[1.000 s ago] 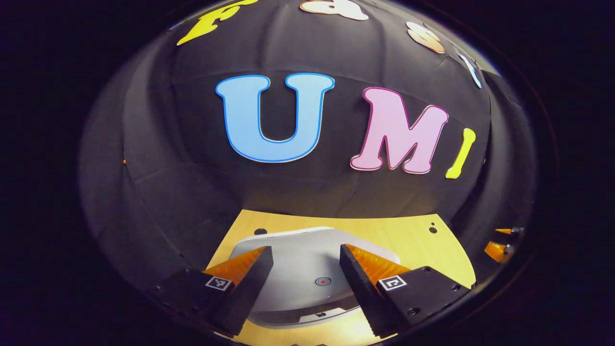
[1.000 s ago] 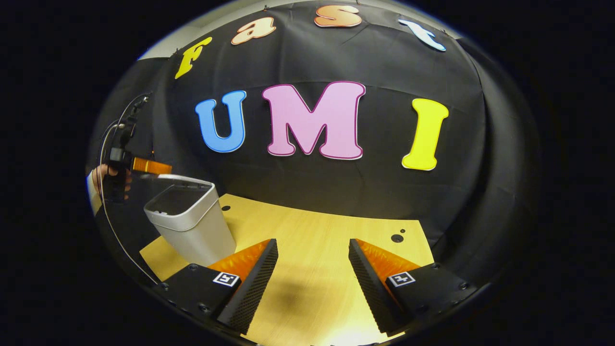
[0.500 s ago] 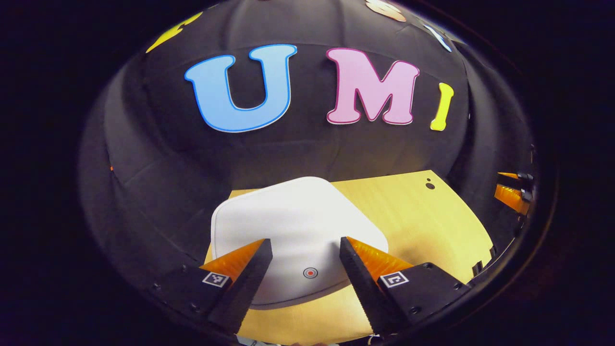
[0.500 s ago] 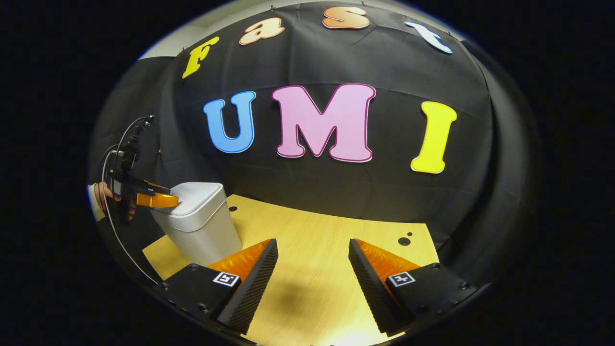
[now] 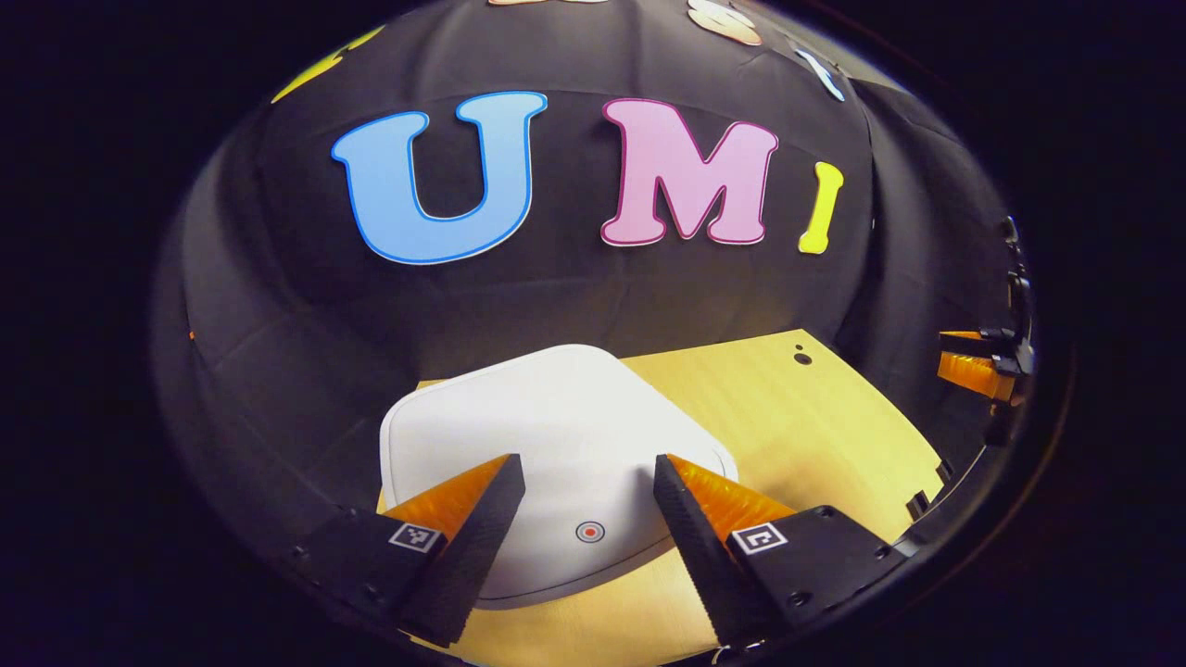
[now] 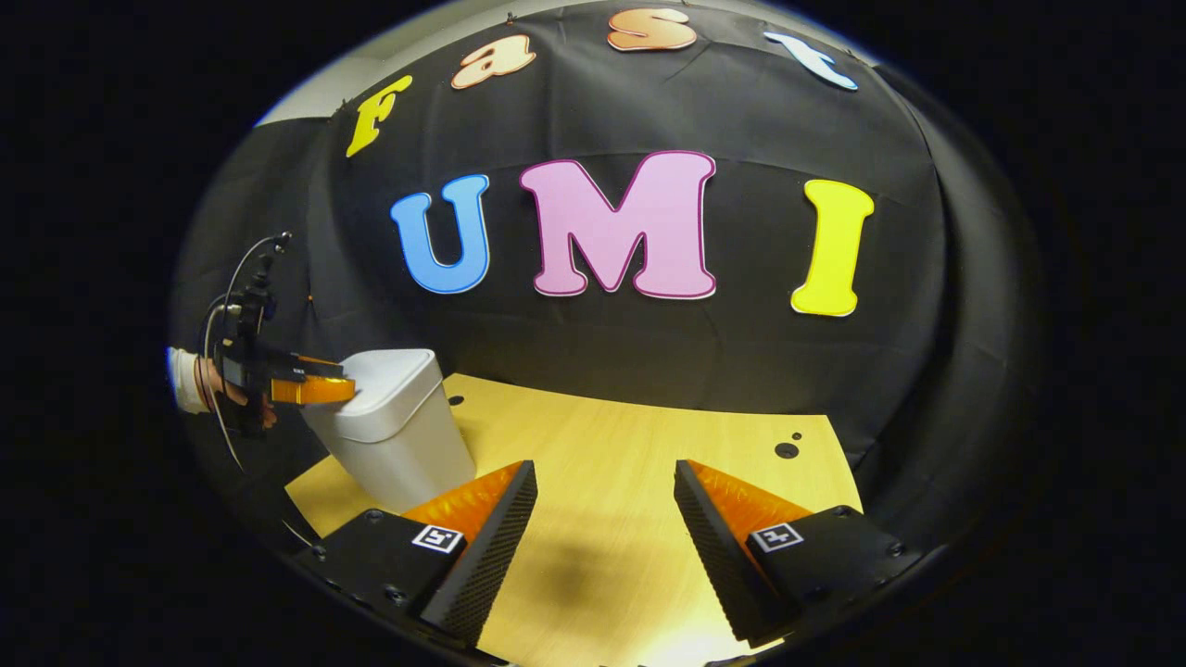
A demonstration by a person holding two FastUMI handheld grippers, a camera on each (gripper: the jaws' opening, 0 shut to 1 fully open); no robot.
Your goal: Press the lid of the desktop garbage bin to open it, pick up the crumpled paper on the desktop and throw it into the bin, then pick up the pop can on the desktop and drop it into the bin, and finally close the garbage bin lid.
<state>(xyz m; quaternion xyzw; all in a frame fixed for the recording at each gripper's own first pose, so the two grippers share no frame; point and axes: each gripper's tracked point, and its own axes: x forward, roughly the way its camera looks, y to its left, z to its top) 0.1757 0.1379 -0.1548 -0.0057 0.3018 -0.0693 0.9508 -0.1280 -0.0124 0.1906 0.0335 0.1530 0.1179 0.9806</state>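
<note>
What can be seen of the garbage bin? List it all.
The garbage bin is a white, smooth, plastic-looking tub with rounded corners, tapering downward, standing upright on the wooden desktop near the black cloth wall. Its lid lies flat and shut, with a small red ringed dot near its front edge. The left gripper sits at that edge, open.

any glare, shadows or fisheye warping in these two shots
Left gripper view: bin lid evenly lit, no hard glare; the desktop edge bows. Right gripper view: a soft shadow on the desktop between the right gripper fingers, bright patch at the bottom edge; everything sharp.
</note>
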